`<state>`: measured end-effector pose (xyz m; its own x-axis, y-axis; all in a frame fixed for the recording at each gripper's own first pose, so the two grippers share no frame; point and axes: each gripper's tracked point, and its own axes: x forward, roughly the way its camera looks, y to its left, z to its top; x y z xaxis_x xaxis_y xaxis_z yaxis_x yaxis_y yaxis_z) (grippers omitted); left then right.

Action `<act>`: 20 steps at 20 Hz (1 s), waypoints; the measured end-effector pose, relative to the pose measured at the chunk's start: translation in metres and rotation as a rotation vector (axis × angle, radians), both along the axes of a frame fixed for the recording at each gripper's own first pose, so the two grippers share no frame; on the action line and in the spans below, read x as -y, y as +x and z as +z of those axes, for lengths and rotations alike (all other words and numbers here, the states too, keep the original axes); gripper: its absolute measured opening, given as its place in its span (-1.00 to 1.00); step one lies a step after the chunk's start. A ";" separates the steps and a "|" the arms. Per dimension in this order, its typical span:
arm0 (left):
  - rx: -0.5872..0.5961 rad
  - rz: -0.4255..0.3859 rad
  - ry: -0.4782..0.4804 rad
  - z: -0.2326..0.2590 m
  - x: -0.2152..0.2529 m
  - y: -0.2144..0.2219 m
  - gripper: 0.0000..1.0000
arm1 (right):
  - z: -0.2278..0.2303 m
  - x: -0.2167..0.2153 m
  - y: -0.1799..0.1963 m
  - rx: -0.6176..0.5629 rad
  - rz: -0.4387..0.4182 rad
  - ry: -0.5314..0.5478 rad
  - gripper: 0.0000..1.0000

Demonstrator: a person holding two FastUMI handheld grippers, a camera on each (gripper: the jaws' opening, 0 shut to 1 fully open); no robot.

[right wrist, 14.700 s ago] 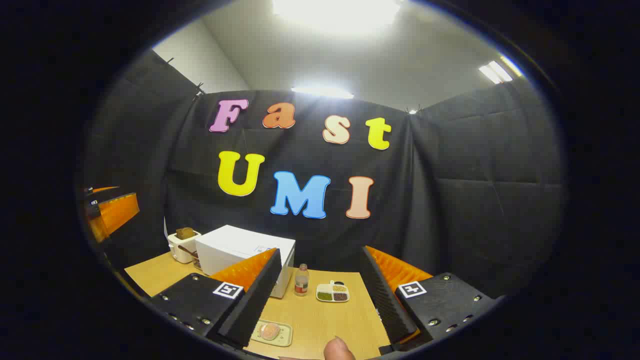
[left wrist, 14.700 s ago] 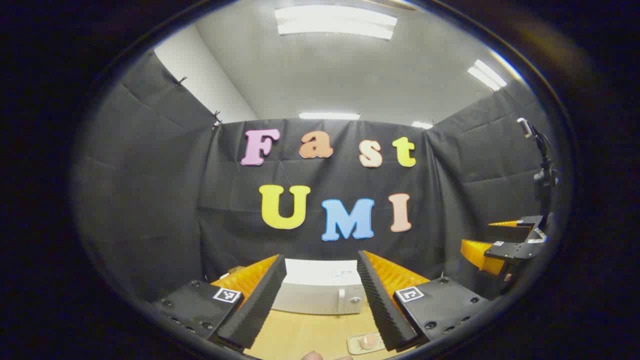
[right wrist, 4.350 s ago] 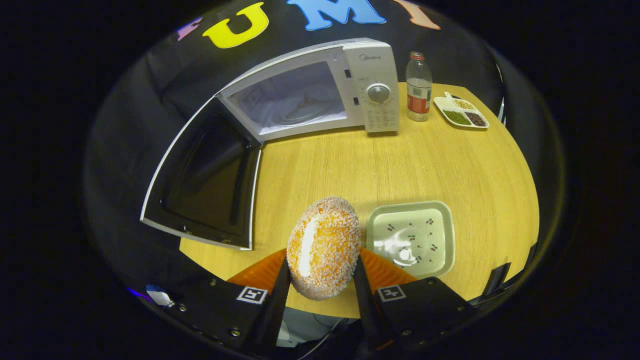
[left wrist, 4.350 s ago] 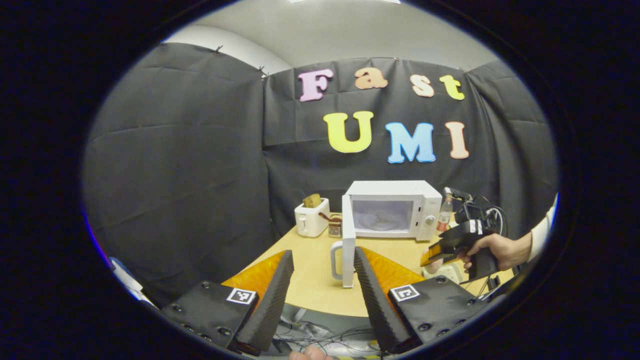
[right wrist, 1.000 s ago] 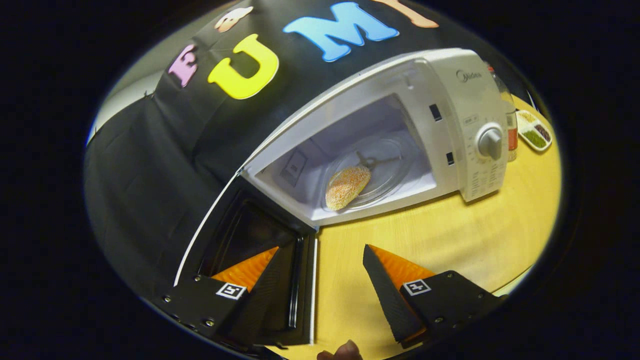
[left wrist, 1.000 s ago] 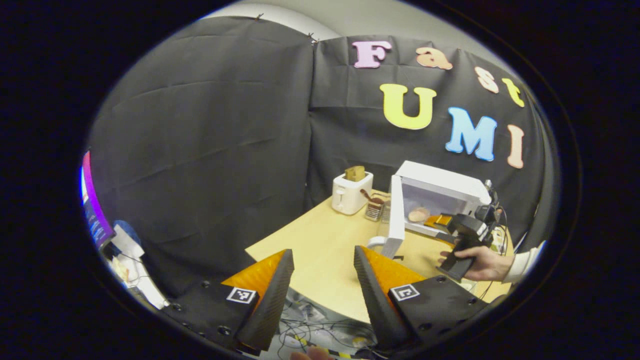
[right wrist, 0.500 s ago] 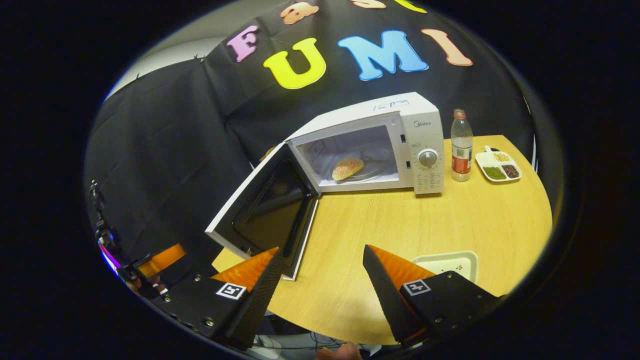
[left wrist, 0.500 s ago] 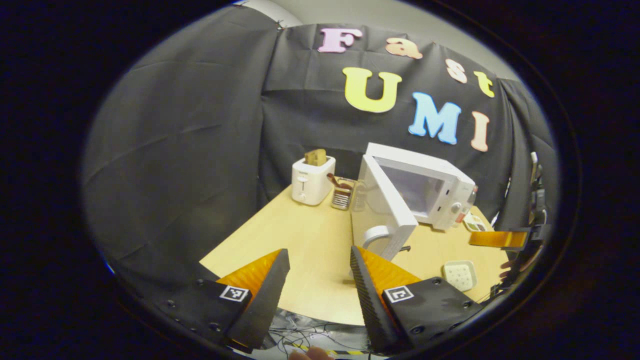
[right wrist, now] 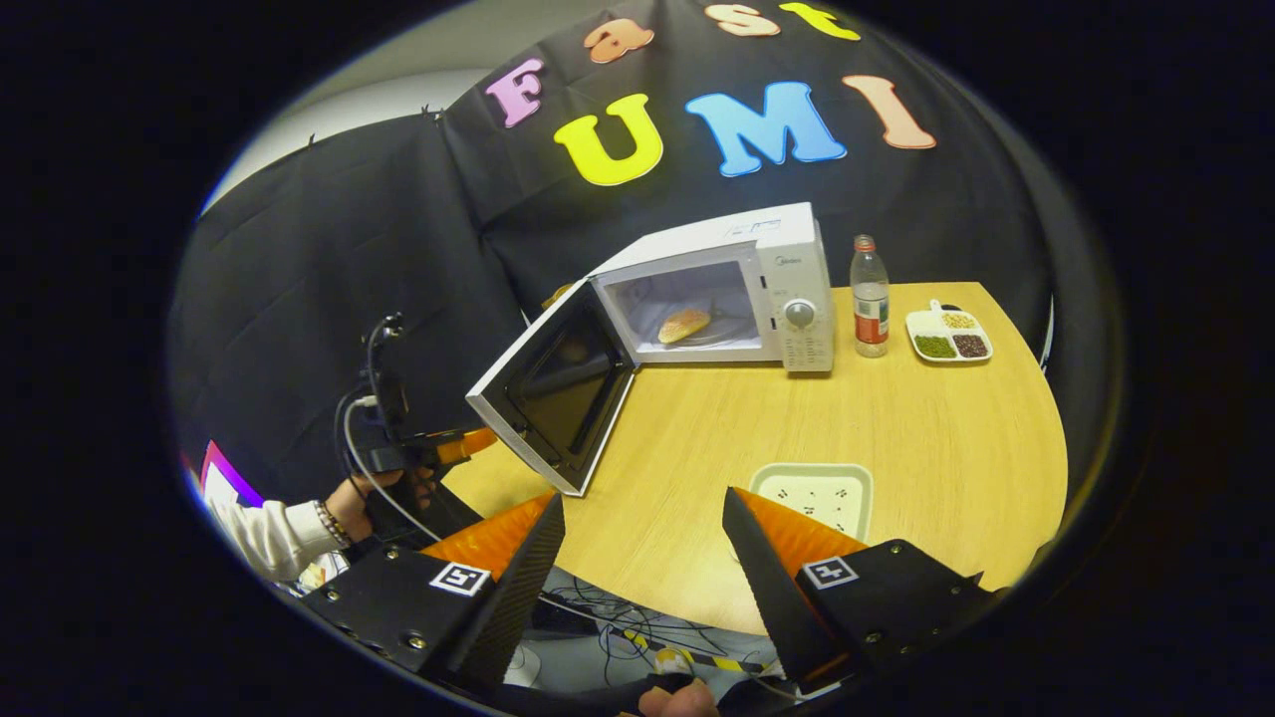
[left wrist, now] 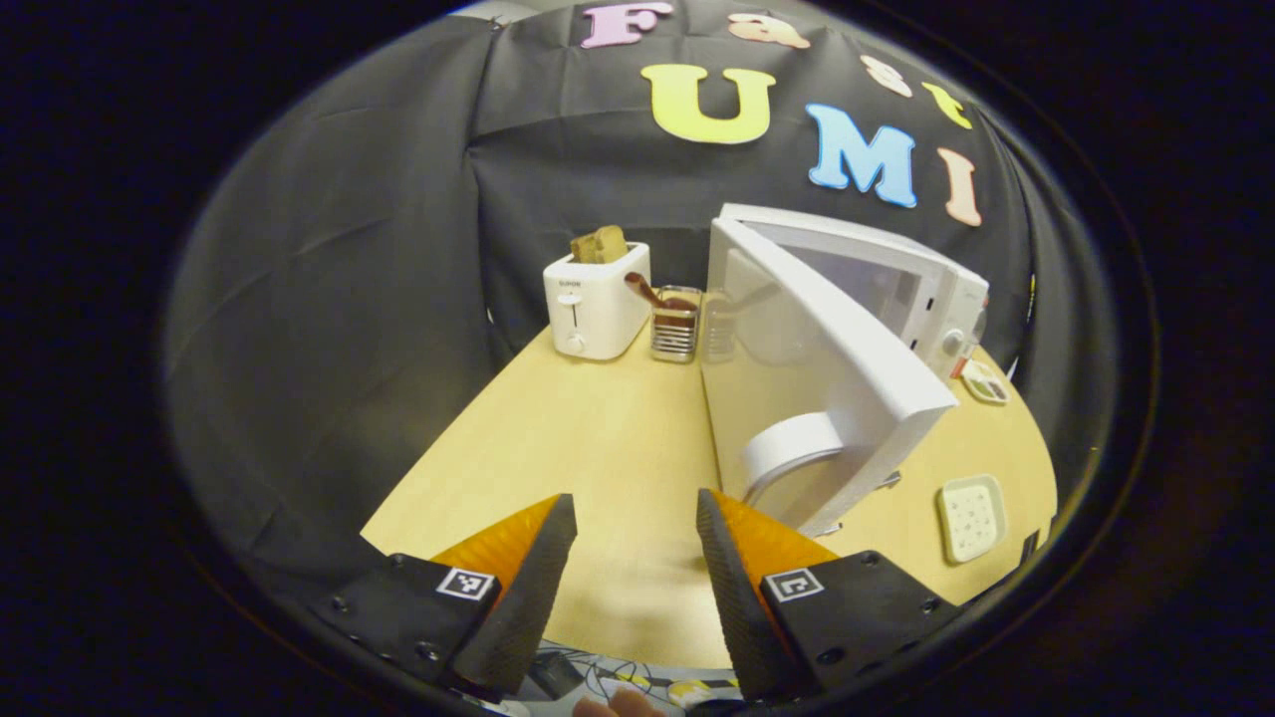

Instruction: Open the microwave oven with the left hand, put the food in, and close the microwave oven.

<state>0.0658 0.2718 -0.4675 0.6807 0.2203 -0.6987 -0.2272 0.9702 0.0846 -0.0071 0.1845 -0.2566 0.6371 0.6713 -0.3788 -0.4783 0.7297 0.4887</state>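
The white microwave point(right wrist: 787, 261) stands at the back of the wooden table point(right wrist: 896, 428) with its door point(right wrist: 553, 383) swung wide open to the left. A sesame bun point(right wrist: 685, 325) lies on the glass plate inside. My right gripper point(right wrist: 642, 558) is open and holds nothing, drawn back over the table's front edge. In the left gripper view, my left gripper point(left wrist: 628, 558) is open and holds nothing, just in front of the door's point(left wrist: 827, 339) outer face and its round handle point(left wrist: 787, 458). The right gripper view shows the left gripper point(right wrist: 476, 442) in a hand, beside the door's free edge.
An empty pale tray point(right wrist: 817, 493) lies near the front of the table. A bottle point(right wrist: 870, 297) and a sectioned dish point(right wrist: 948, 337) stand right of the microwave. A toaster point(left wrist: 596, 299) and a utensil holder point(left wrist: 675, 324) sit left of it. Cables hang below the table edge.
My right gripper has backed away from the microwave, with the bun left inside. My left gripper has come closer to the outer side of the open door.
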 end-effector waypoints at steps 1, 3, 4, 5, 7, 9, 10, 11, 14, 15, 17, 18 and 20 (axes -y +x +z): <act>-0.017 -0.001 0.011 -0.004 0.004 0.002 0.56 | -0.002 0.015 -0.004 0.004 0.000 0.000 0.95; -0.032 -0.009 0.037 -0.003 0.020 0.006 0.61 | -0.010 0.036 -0.010 -0.003 0.015 0.006 0.95; -0.037 -0.020 0.059 -0.002 0.029 0.009 0.62 | -0.011 0.045 -0.011 -0.009 0.020 0.027 0.96; -0.043 -0.039 0.081 -0.001 0.040 0.013 0.64 | -0.010 0.051 -0.013 -0.012 0.017 0.051 0.96; -0.052 -0.084 0.109 0.003 0.066 0.023 0.65 | -0.014 0.066 -0.008 -0.036 -0.017 0.068 0.95; -0.048 -0.143 0.123 0.002 0.093 0.041 0.60 | -0.015 0.074 -0.002 -0.052 -0.044 0.082 0.96; -0.043 -0.170 0.117 0.002 0.107 0.052 0.58 | -0.018 0.079 0.003 -0.057 -0.063 0.075 0.95; -0.035 -0.197 0.106 -0.001 0.121 0.065 0.56 | -0.024 0.083 0.007 -0.071 -0.084 0.064 0.95; 0.006 -0.269 0.067 -0.004 0.161 0.105 0.58 | -0.034 0.091 0.028 -0.119 -0.162 0.053 0.96; 0.024 -0.296 0.056 -0.003 0.172 0.117 0.59 | -0.035 0.092 0.036 -0.135 -0.192 0.050 0.96; 0.063 -0.357 0.045 0.000 0.194 0.142 0.67 | -0.038 0.092 0.052 -0.164 -0.254 0.049 0.96; 0.078 -0.389 0.045 -0.001 0.204 0.155 0.72 | -0.039 0.090 0.059 -0.180 -0.280 0.052 0.96; 0.092 -0.452 0.030 -0.006 0.223 0.180 0.65 | -0.043 0.085 0.070 -0.213 -0.330 0.052 0.96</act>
<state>0.2458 0.0491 -0.4739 0.7718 -0.0932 -0.6290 0.2099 0.9711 0.1137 0.0629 0.0992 -0.2993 0.7328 0.4652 -0.4965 -0.1064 0.7991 0.5917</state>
